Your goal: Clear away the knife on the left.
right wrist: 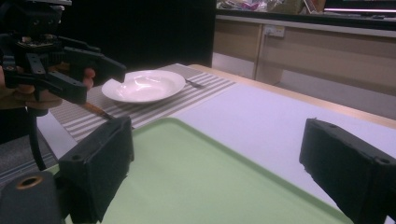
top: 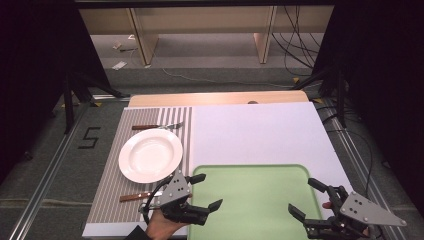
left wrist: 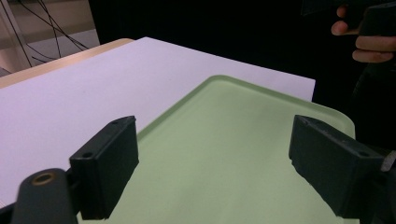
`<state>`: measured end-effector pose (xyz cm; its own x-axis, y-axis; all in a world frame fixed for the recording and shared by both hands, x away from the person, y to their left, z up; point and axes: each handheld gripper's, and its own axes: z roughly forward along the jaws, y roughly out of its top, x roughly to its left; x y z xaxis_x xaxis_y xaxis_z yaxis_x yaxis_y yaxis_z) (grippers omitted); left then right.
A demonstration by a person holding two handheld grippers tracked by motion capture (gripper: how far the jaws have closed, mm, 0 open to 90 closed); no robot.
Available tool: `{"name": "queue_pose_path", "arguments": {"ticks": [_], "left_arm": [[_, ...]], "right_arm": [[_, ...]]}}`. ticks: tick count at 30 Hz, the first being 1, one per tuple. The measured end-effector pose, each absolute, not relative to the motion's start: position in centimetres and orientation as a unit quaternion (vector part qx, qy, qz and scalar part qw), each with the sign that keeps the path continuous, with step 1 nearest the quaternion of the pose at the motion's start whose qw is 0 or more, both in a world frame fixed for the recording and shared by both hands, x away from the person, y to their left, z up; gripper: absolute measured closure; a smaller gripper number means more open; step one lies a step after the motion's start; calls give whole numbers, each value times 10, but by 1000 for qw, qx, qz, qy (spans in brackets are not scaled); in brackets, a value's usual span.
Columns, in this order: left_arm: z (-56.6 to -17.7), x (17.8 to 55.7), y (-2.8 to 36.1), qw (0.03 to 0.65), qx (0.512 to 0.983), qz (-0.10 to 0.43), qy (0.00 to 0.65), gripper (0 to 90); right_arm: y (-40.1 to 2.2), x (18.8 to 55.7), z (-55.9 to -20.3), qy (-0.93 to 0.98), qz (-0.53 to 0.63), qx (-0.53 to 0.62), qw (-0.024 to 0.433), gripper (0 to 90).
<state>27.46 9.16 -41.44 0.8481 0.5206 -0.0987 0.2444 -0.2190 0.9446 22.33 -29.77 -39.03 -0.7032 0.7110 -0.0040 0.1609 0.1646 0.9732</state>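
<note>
Both the left gripper [top: 206, 191] and right gripper [top: 306, 196] hover with jaws wide apart and empty, flanking the bare green tray [top: 250, 200] on the desk [top: 260, 132]. The plate [top: 150, 155], fork [top: 159, 126] and knife [top: 141, 196] lie on the striped mat [top: 111, 195] left of it, seemingly set for a meal.

A green tray [top: 255, 200] lies on the white tabletop [top: 255, 132] at 6 o'clock, and it is empty. At 9 o'clock a striped mat [top: 112, 192] covers the left part of the tabletop. A white plate [top: 150, 155] stands on the mat. A fork [top: 157, 126] with a brown handle lies just beyond the plate, at its 12 o'clock side. A knife [top: 140, 196] with a brown handle lies at the plate's 6 o'clock side. On the floor at 10 o'clock a mark "5" [top: 90, 137] is seen. Black cables [top: 295, 47] lie on the floor at 1 o'clock.
</note>
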Motion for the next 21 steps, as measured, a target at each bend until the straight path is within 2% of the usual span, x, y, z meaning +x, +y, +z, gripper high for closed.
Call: {"name": "queue_pose_path", "arguments": {"ticks": [14,21], "left_arm": [[-412,278,93,561,782,120,246,156],[-407,278,91,541,802,130,220,156]], "right_arm": [[-298,223,-390,723,574,301,241,111],[-297,223,-391,728,567,299,242,112]]}}
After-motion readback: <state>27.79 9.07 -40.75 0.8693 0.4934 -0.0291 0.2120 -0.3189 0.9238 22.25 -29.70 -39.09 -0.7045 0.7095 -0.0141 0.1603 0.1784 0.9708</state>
